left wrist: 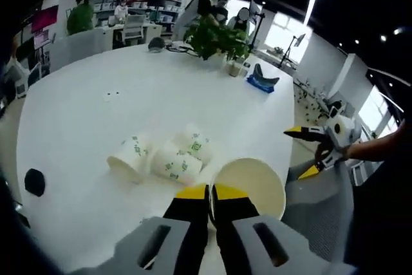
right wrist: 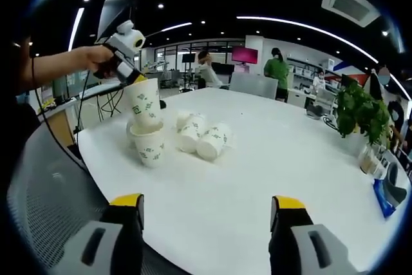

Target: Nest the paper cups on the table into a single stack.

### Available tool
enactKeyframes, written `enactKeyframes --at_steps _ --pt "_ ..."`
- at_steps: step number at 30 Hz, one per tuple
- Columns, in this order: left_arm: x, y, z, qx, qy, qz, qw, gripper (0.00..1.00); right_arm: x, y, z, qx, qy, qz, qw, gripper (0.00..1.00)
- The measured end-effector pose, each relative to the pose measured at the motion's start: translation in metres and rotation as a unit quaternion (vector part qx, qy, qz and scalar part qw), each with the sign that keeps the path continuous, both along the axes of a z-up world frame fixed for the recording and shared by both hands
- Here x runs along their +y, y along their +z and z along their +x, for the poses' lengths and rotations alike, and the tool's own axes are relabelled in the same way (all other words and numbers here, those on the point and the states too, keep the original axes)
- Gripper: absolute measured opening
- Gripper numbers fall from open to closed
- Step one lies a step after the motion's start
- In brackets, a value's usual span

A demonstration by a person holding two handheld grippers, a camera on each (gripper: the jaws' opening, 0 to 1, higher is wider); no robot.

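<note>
Office floor, open plan, with a large white tabletop (right wrist: pixel 270 159) carrying the work. Left gripper (right wrist: pixel 132 75) is clamped on the rim of a paper cup (right wrist: pixel 145 104), held tilted just above an upright cup (right wrist: pixel 150 148) near the tabletop edge; in the left gripper view the held cup's open mouth (left wrist: pixel 251 185) sits against the closed jaws. Three loose cups (left wrist: pixel 164 156) lie on their sides close together, mid-table, mouths pointing various ways. Right gripper (right wrist: pixel 207 214) hangs over the near edge with jaws wide apart, carrying nothing. Assessment: cups are light, thin-walled paper, easily crushed or ovalled by a hard squeeze, and the lying ones will likely roll if nudged. Best hold appears to be a light pinch across the rolled rim, the stiffest part, keeping the mouth round for nesting. Plant (right wrist: pixel 360 114) and a blue item (right wrist: pixel 389 194) stand well apart from the cups.
</note>
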State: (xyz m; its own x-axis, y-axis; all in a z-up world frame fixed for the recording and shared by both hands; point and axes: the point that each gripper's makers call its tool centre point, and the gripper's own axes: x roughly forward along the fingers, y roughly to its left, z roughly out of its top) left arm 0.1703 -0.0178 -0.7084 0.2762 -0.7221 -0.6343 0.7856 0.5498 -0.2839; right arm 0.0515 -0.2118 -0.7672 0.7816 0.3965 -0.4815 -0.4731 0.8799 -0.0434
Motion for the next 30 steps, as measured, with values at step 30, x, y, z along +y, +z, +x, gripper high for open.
enactKeyframes --at_steps 30 --pt "-0.011 -0.042 -0.005 -0.042 -0.030 0.062 0.9967 0.00 0.003 -0.001 -0.002 0.005 0.006 -0.001 1.0000 0.80"
